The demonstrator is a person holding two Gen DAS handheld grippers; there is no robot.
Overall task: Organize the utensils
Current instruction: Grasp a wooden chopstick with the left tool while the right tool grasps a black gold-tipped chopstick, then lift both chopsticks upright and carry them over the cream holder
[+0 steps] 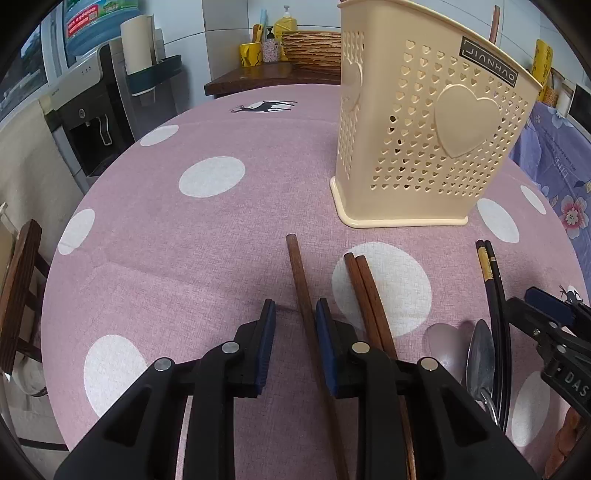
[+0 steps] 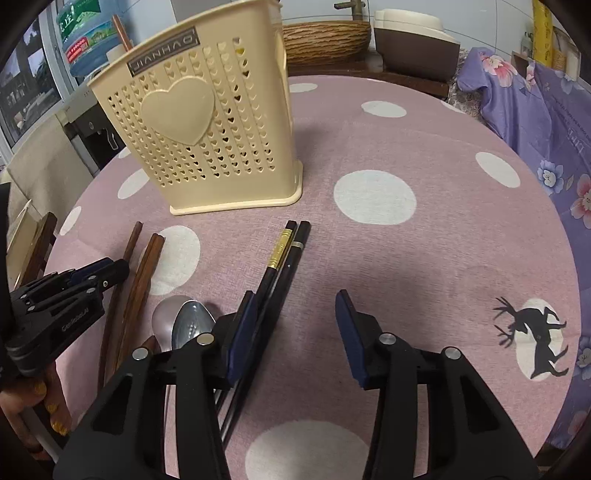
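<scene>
On the table: pink woven tablecloth (image 1: pixel 221 240) with white dots and black deer prints.
Holder: cream plastic utensil holder (image 1: pixel 424 147), walls pierced with small heart holes, a raised heart on its face, a dark JIANHAO label near the rim; it stands upright beyond the utensils.
Inside holder: one brown stick tip (image 1: pixel 495 24) rises above the rim; nothing else of the contents shows.
Single chopstick: round brown wooden chopstick (image 1: pixel 301 288) lying flat, running between the left gripper's pads.
Left gripper (image 1: pixel 295 325): jaws partly open around the single chopstick; the right blue pad is just beside it, the left pad apart; not clamped.
Wooden pair: two brown wooden chopsticks (image 1: pixel 364 291) side by side, touching, just right of the left gripper.
Spoons: two metal spoons (image 2: pixel 188 325) with smooth shiny bowls, overlapped, between the wooden pair and the black pair.
Black pair: glossy black chopsticks (image 2: pixel 291 247) with gold bands, passing just beside the right gripper's left pad.
Right gripper (image 2: pixel 295 332): jaws wide open, holding nothing.
Around: woven basket (image 2: pixel 325 40), purple floral cloth (image 2: pixel 535 110), water dispenser (image 1: pixel 92 122).
</scene>
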